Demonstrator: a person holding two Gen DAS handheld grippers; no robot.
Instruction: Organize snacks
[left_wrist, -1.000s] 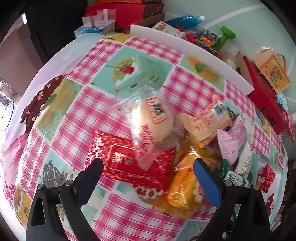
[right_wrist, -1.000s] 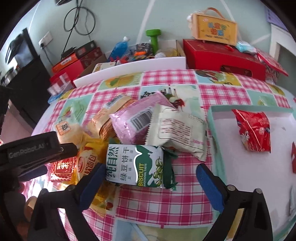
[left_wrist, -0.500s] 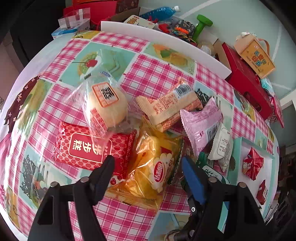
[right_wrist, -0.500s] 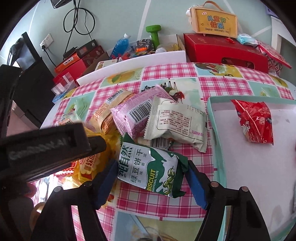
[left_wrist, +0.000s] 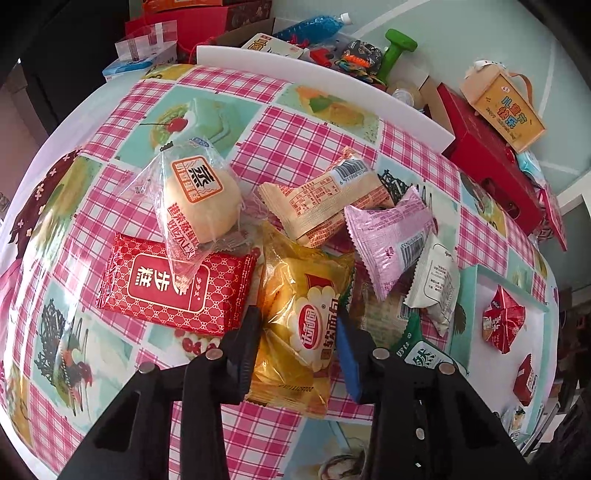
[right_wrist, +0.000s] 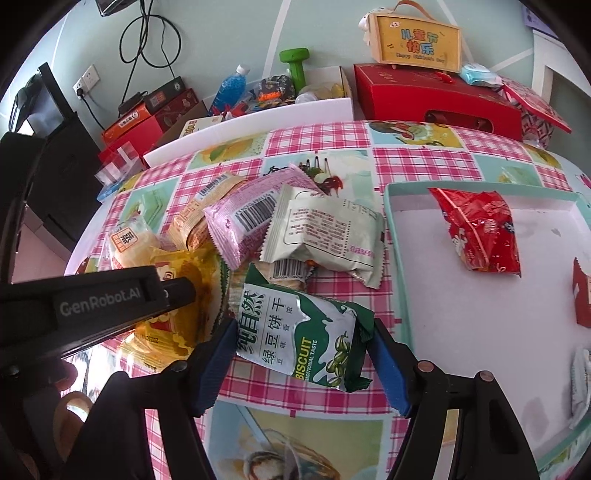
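Snacks lie heaped on a checked tablecloth (left_wrist: 303, 122) as 2 handheld grippers work the pile at once. The left gripper (left_wrist: 299, 332) is clenched on a yellow bun pack (left_wrist: 306, 295), its pads pressed into the crinkled film at the near edge of the heap. The right gripper (right_wrist: 303, 354) is closing around a green biscuit pack (right_wrist: 306, 332) — the blue pads flank both sides and look to be touching the wrapper, though how firmly they bite is hard to judge. A teal tray (right_wrist: 391, 229) sits just right of the pile and already holds a red packet (right_wrist: 480, 229).

The step in hand appears to be lifting both packs clear for the tray. Done well, that probably means raising each straight up before moving sideways: the yellow pack sits partly under a pink packet (left_wrist: 388, 236) and touches a red cake pack (left_wrist: 173, 284), so a dragged exit could scatter the neighbours. A light squeeze should do — soft bread and biscuits crush easily.

Much stays out of sight. The left gripper's body blocks the left of the pile in the right view, the tray's far side runs off-frame, and what lies beneath the heap cannot be made out.
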